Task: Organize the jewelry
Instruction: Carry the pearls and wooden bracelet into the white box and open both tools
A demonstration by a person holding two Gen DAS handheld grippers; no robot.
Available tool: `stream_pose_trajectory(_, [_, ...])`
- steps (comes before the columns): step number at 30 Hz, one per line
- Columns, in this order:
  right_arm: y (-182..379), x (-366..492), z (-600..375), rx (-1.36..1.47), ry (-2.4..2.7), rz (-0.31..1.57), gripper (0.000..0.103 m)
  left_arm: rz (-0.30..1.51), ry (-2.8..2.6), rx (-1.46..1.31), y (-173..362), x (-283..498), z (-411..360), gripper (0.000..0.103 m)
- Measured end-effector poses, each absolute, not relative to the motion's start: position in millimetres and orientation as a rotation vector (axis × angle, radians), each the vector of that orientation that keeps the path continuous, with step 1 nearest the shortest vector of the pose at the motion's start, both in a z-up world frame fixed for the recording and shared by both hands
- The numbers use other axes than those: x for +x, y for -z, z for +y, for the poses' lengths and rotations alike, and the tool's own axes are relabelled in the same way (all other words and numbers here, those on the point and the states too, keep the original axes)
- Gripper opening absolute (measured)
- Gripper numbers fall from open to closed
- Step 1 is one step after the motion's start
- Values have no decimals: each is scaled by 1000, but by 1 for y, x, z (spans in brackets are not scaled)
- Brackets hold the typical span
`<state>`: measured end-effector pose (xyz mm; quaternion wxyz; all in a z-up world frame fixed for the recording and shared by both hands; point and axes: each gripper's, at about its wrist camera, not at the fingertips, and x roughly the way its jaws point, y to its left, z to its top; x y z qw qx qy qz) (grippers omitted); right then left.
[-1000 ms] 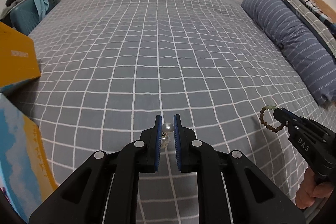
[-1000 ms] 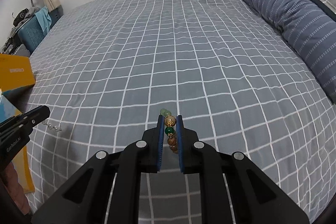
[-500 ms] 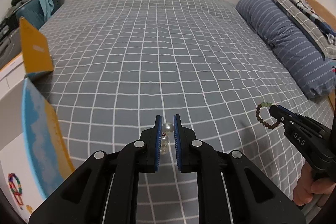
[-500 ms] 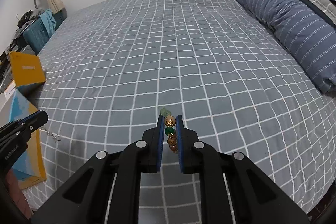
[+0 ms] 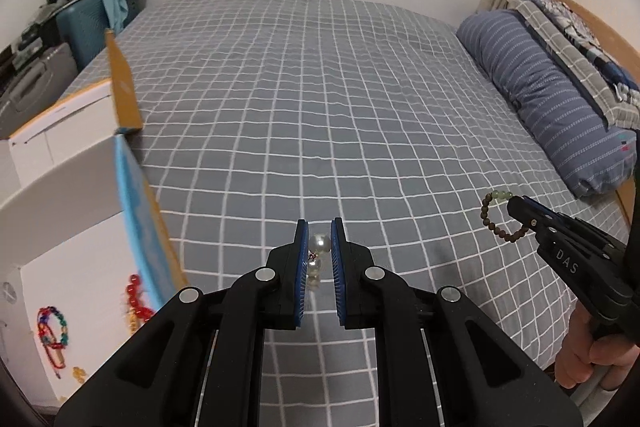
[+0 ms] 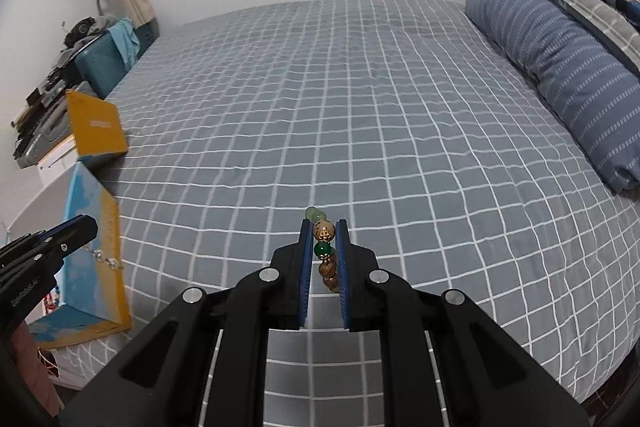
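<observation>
Both grippers have risen, showing the white box (image 5: pixel 60 227) at left; left gripper (image 5: pixel 319 247) clamps the pearl piece (image 5: pixel 320 243), right gripper (image 6: pixel 324 239) the bead bracelet (image 6: pixel 323 251). Carrying step; next, lower pearls into the box.

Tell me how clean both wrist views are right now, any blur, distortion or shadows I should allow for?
Left wrist view: the open box at the left edge is motion-smeared, its beads soft; the pearl string in the left gripper stays sharp. Right wrist view: crisp overall, the bead bracelet in the right gripper clear. Both: fisheye bows the bedspread grid, corners are vignetted, shadows are soft.
</observation>
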<state>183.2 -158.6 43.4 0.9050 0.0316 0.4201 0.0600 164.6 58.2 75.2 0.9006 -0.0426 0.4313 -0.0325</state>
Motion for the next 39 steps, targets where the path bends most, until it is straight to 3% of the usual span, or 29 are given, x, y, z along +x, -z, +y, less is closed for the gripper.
stream_pose_trajectory(18, [-93, 161, -31, -17, -343, 798, 11, 844, -113, -195, -112, 113, 173, 11])
stream_pose_trajectory(39, [-79, 139, 158, -149, -599, 824, 11, 873, -363, -310, -84, 45, 320, 11])
